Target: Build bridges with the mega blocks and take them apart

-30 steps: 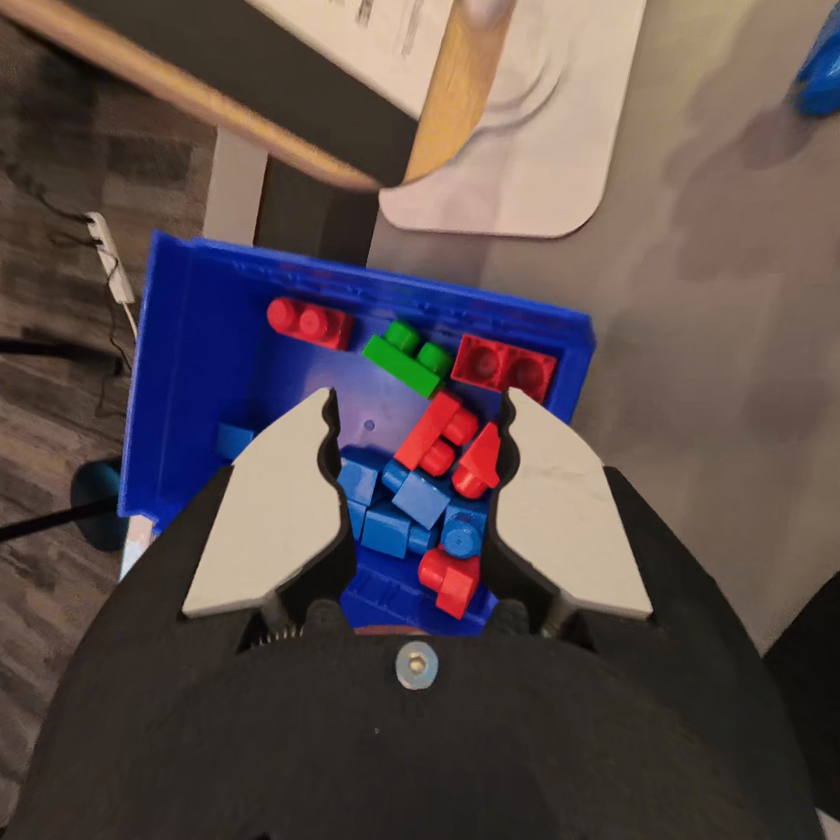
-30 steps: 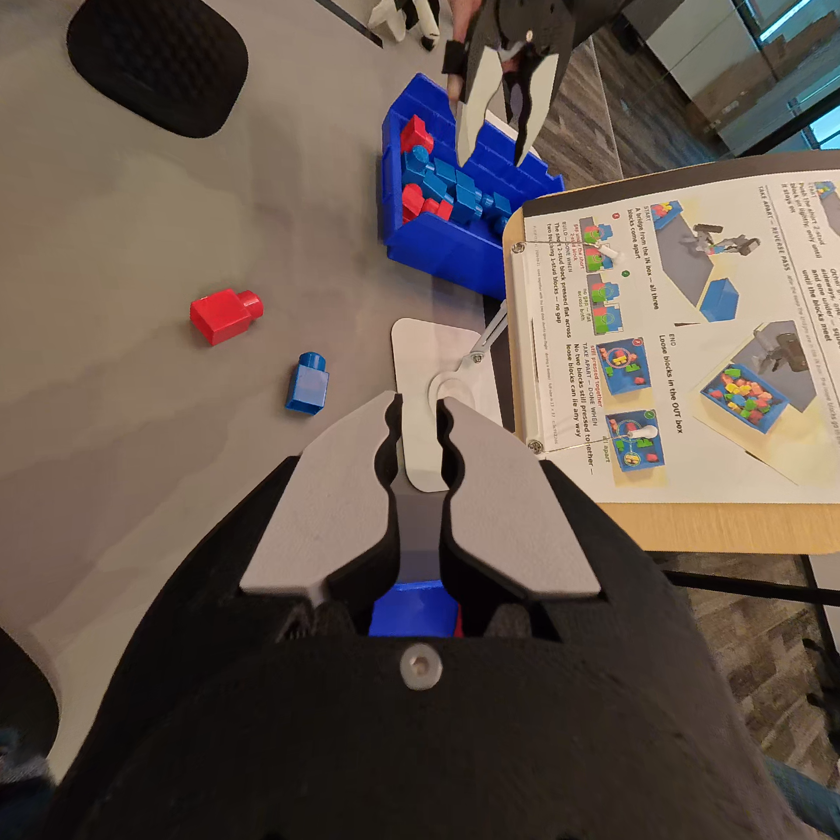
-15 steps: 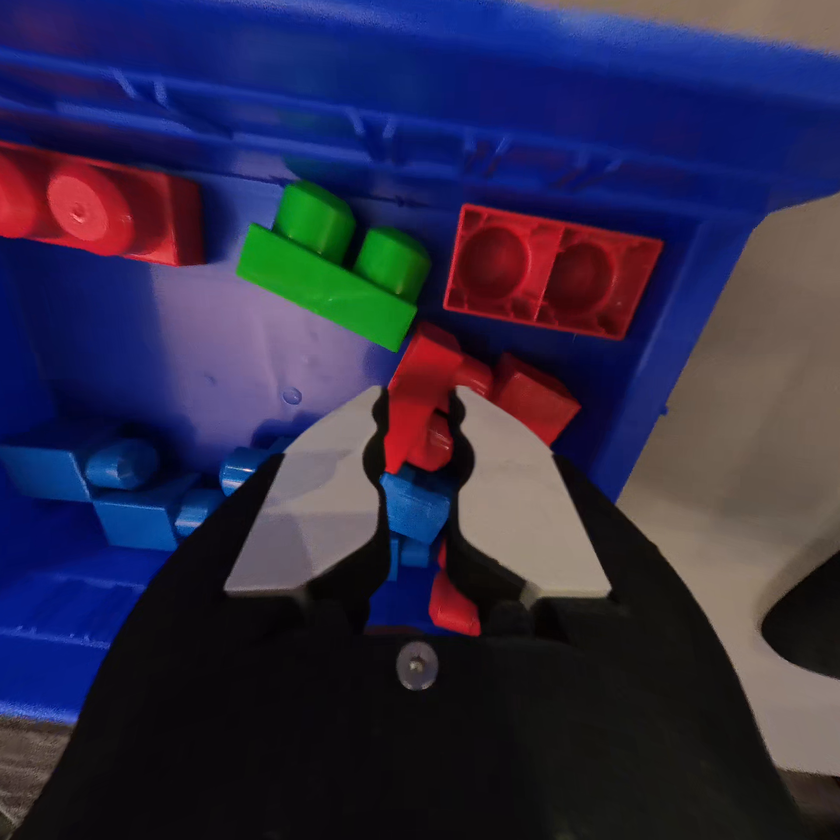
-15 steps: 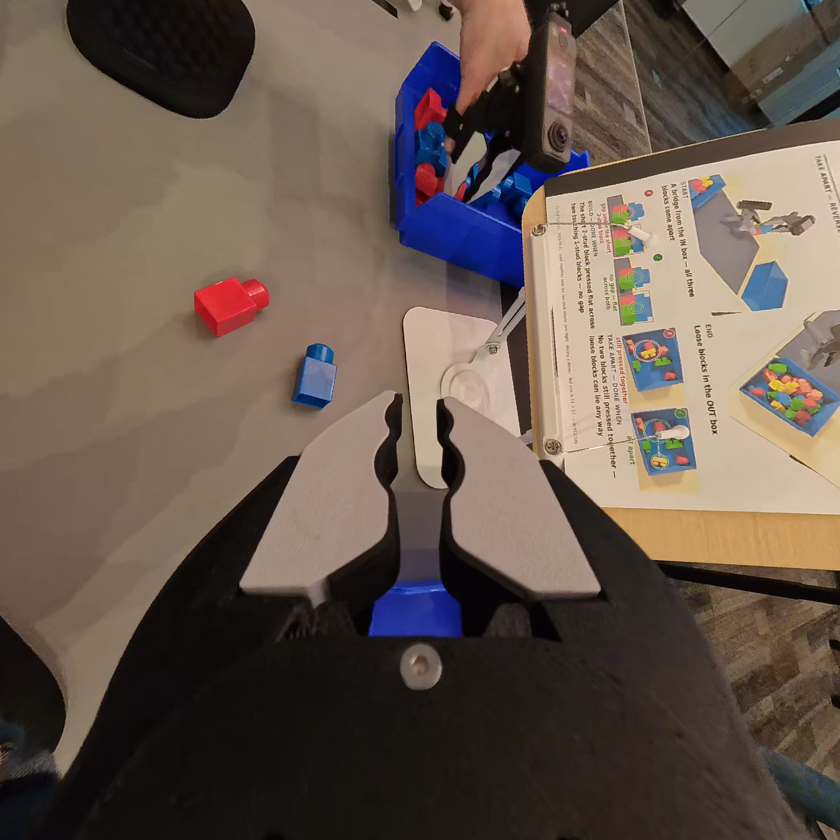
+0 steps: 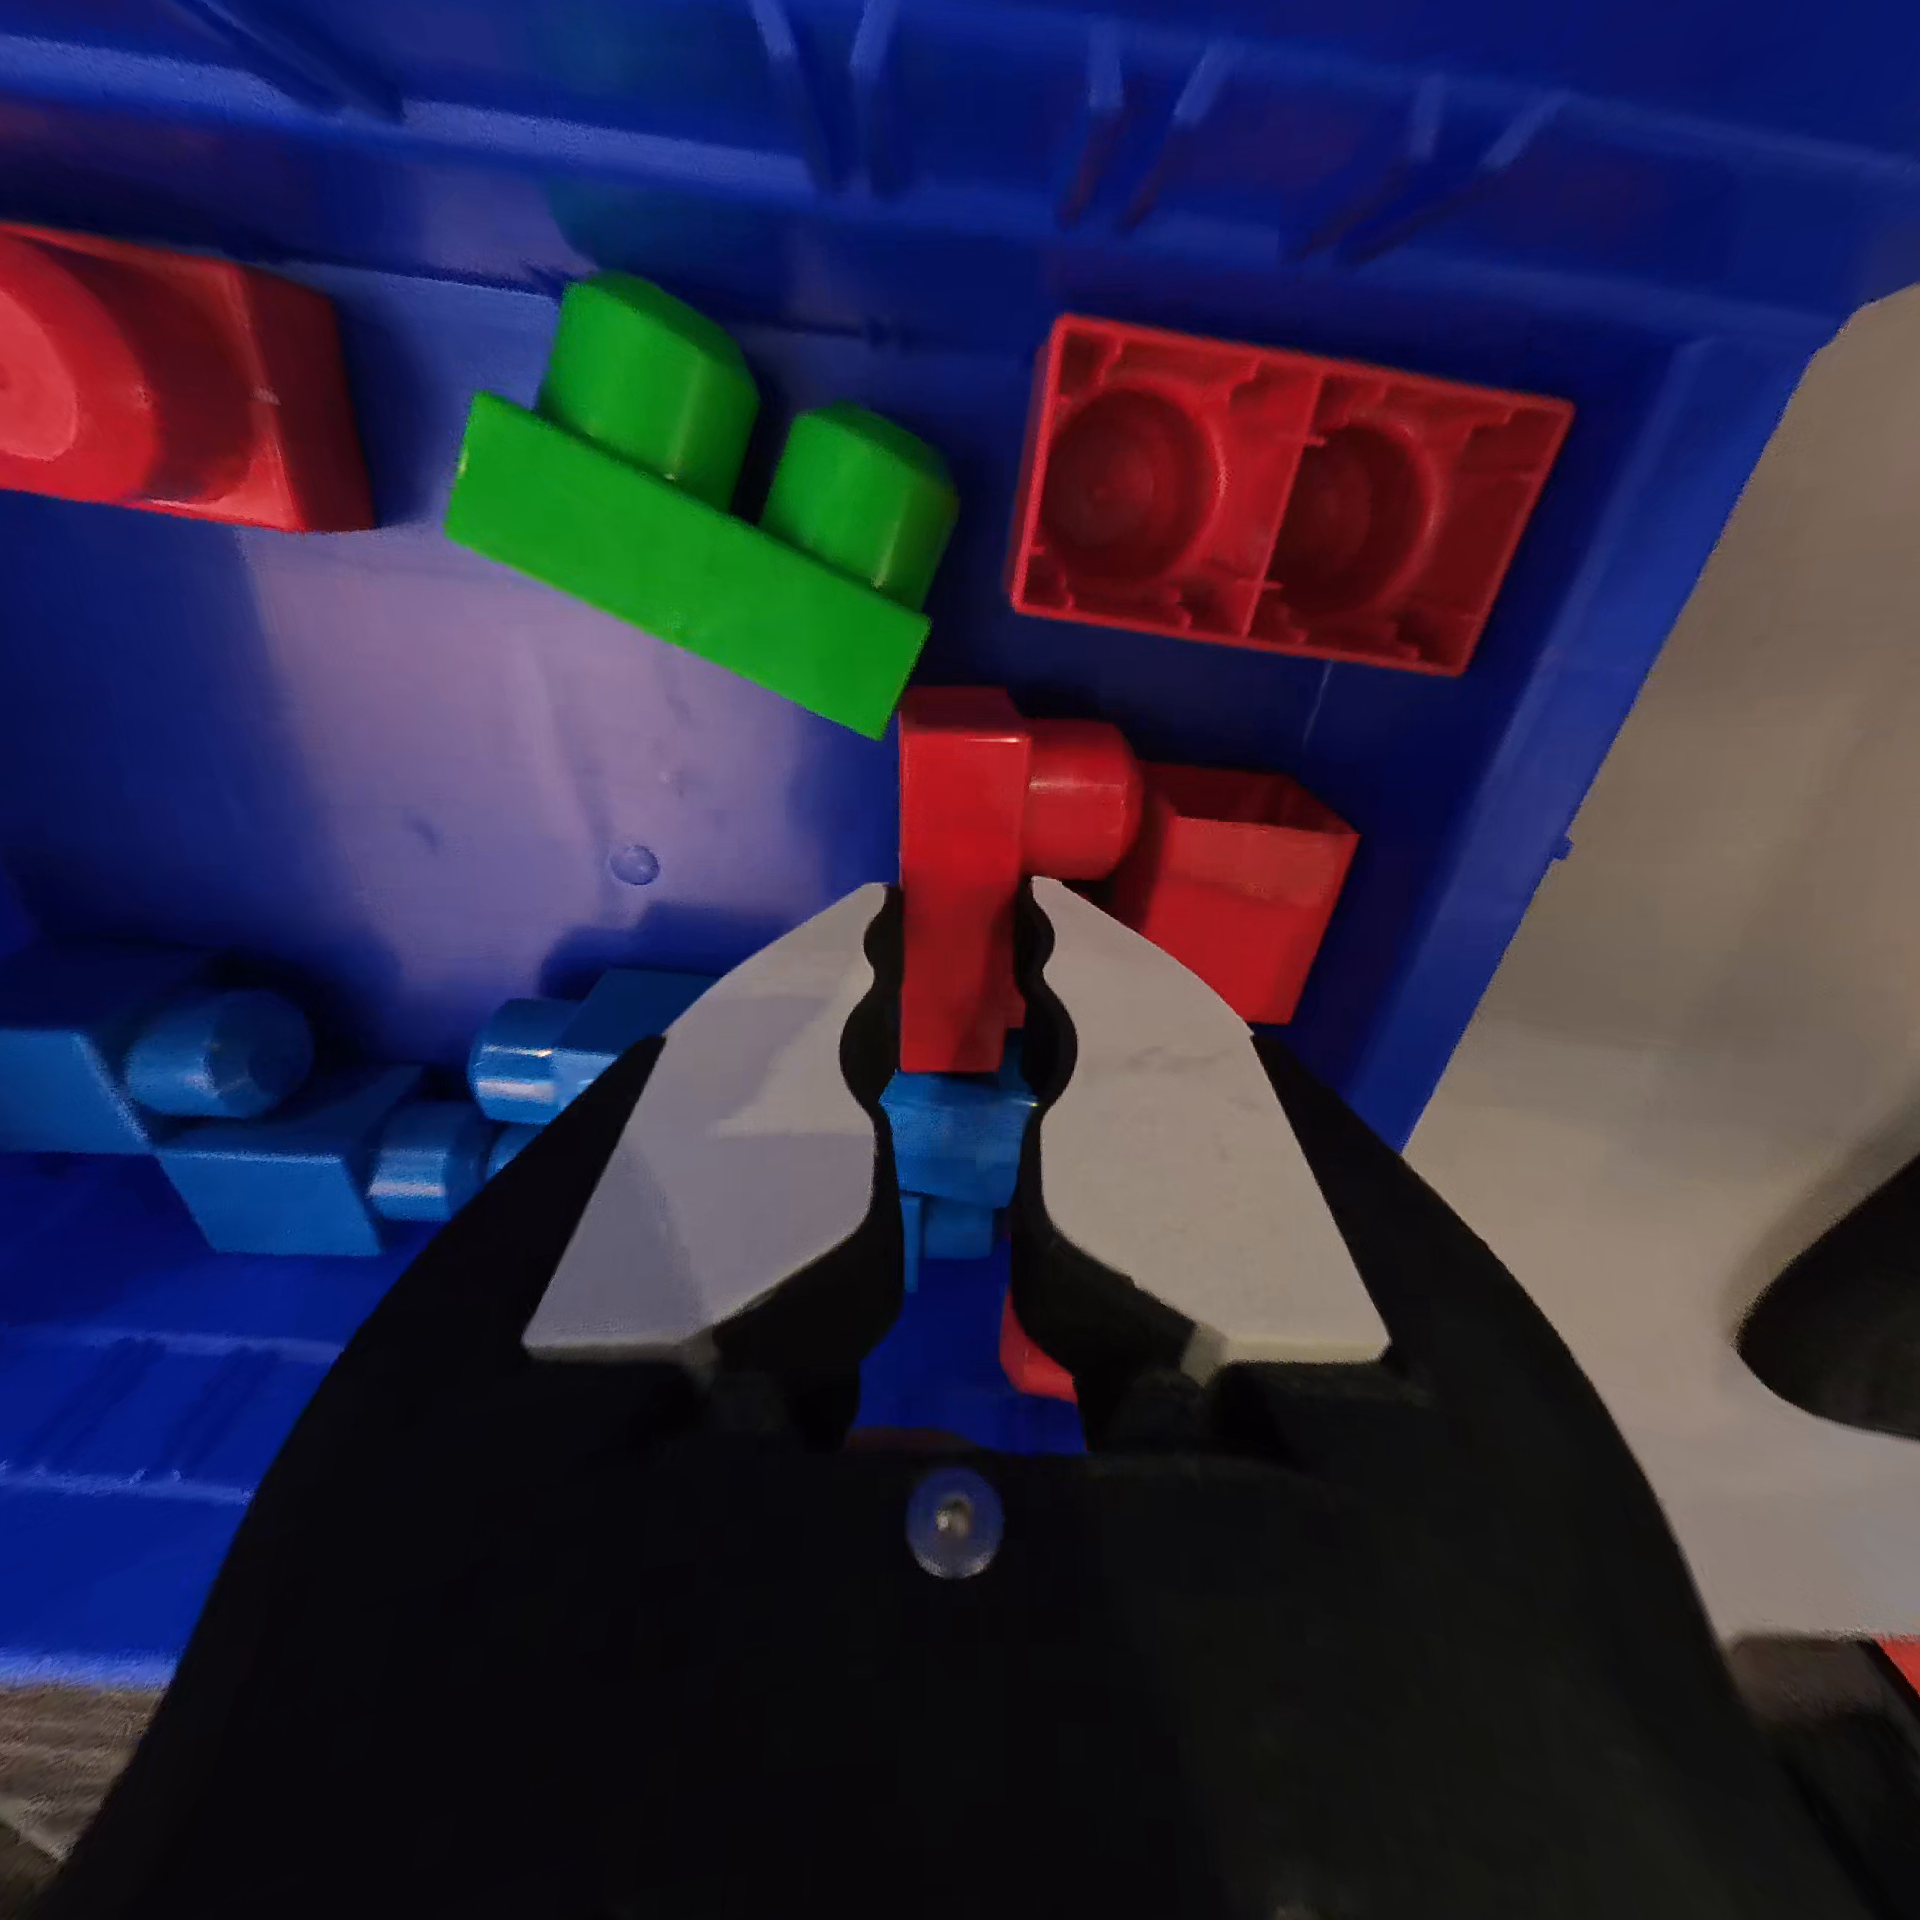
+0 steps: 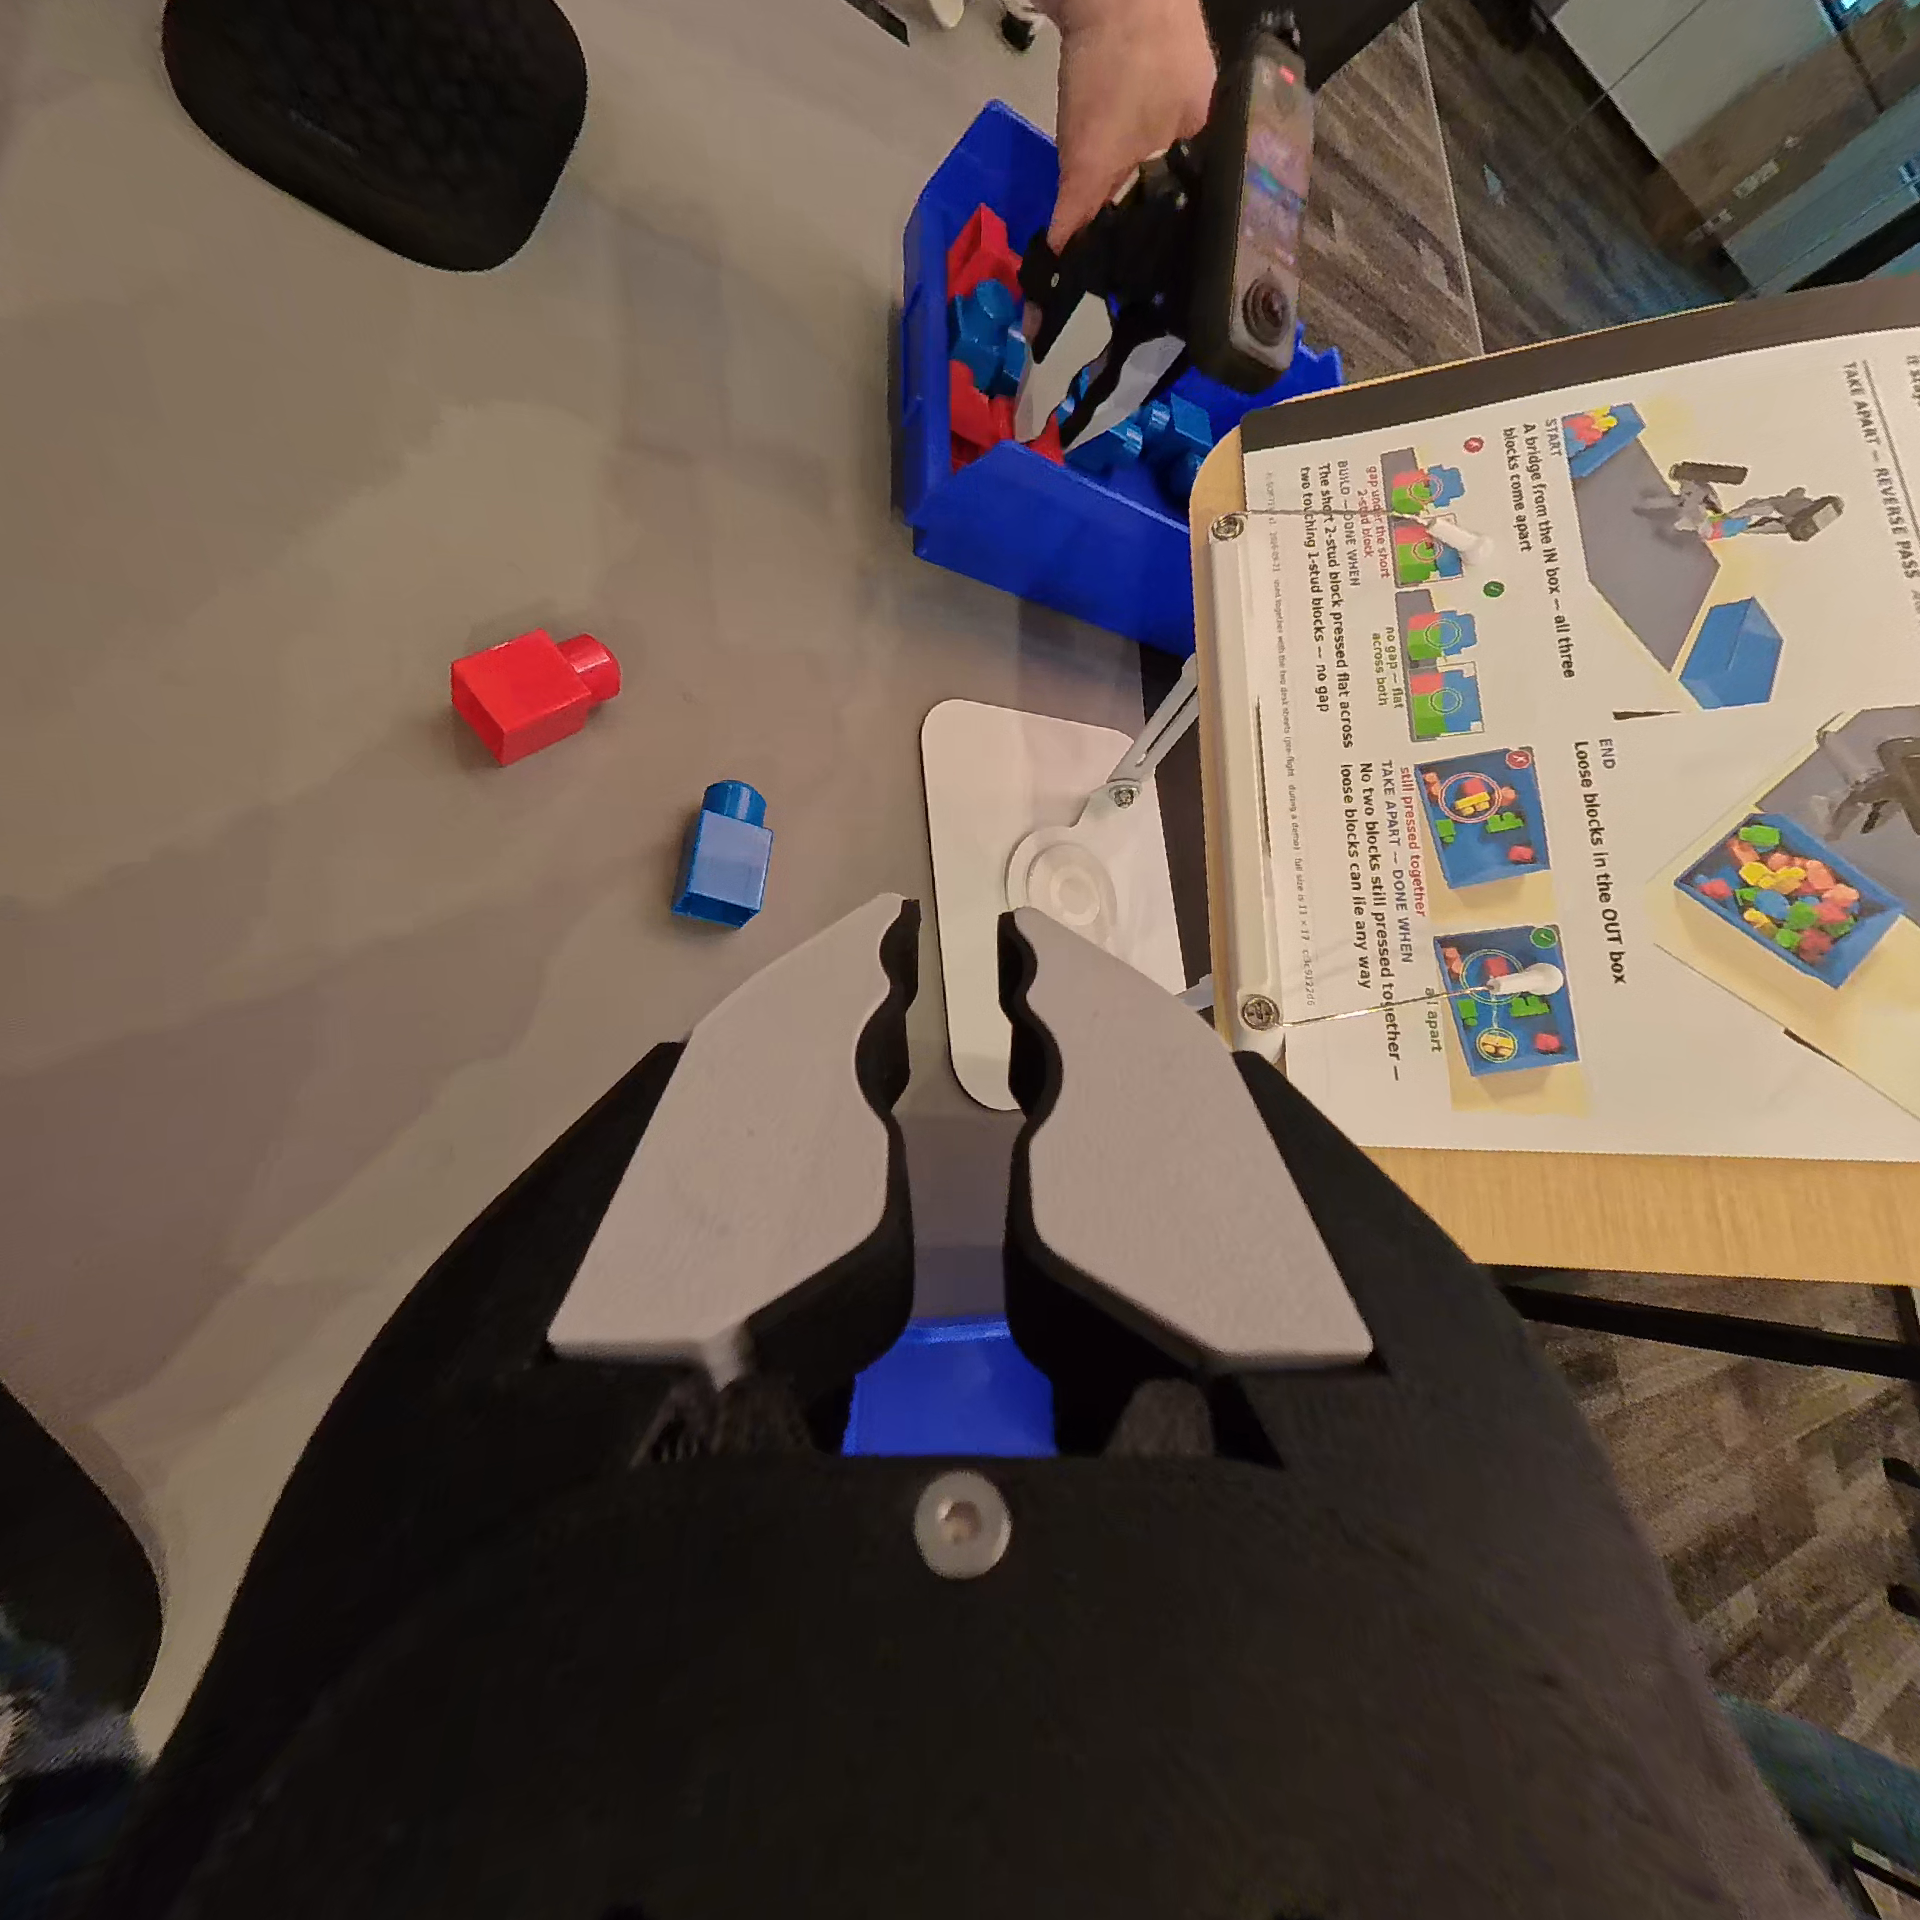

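With our left gripper (image 5: 956, 904) clamped on the red block (image 5: 961, 883), we should lift straight out of the bin (image 5: 1455, 935), right gripper (image 6: 956, 935) narrowly open, empty.

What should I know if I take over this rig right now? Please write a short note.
Left gripper: jaws closed on a flat red block inside the blue bin.
Right gripper: jaws slightly apart, nothing between them, above the grey table.
Loose on the table: red one-stud block, blue one-stud block.
Done: no bridge visible yet.
Left: lift the red block out, then build.
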Demonstrator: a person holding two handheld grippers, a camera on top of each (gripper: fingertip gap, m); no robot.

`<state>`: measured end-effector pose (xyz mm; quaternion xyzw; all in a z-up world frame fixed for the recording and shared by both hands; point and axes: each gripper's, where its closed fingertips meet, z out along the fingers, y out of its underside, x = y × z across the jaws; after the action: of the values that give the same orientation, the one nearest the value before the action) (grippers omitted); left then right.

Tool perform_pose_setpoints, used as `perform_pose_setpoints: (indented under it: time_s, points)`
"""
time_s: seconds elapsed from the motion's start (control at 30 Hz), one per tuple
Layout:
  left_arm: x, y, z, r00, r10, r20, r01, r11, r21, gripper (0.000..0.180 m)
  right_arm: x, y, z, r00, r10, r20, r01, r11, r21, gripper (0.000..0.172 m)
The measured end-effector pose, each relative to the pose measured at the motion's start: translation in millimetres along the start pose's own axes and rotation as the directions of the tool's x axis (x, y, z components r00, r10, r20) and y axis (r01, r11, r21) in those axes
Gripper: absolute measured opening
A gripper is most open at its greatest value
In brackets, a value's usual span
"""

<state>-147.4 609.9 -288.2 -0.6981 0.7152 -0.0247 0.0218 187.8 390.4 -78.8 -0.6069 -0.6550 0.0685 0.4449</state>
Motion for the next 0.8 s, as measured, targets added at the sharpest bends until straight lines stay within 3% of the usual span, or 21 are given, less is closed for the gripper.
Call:
perform_pose_setpoints:
  time_s: [0.2,0.47,0.6,0.8]
  points:
    - [6.2,-18.3,-51.3,0.985,-0.008,0.171,-0.023,0.984,0.177,0.020,0.9,-0.1,-5.8,1.000,0.001,-0.012,-0.001,1.000,0.007,0.014]
    - [62.9,-63.9,-121.1,0.955,0.054,0.290,-0.174,0.898,0.405,0.019,-2.7,-5.9,-7.9,1.000,-0.015,-0.010,0.015,1.000,0.015,0.014]
    - [117.3,-102.8,-119.5,0.956,0.153,0.249,-0.252,0.863,0.438,0.019,-5.3,-9.3,-9.1,1.000,-0.026,-0.008,0.026,1.000,0.016,0.014]
    - [184.8,-163.4,-69.1,0.913,0.348,0.213,-0.402,0.856,0.325,0.019,-9.1,-14.1,-11.0,0.999,-0.040,-0.003,0.040,0.999,0.023,0.014]
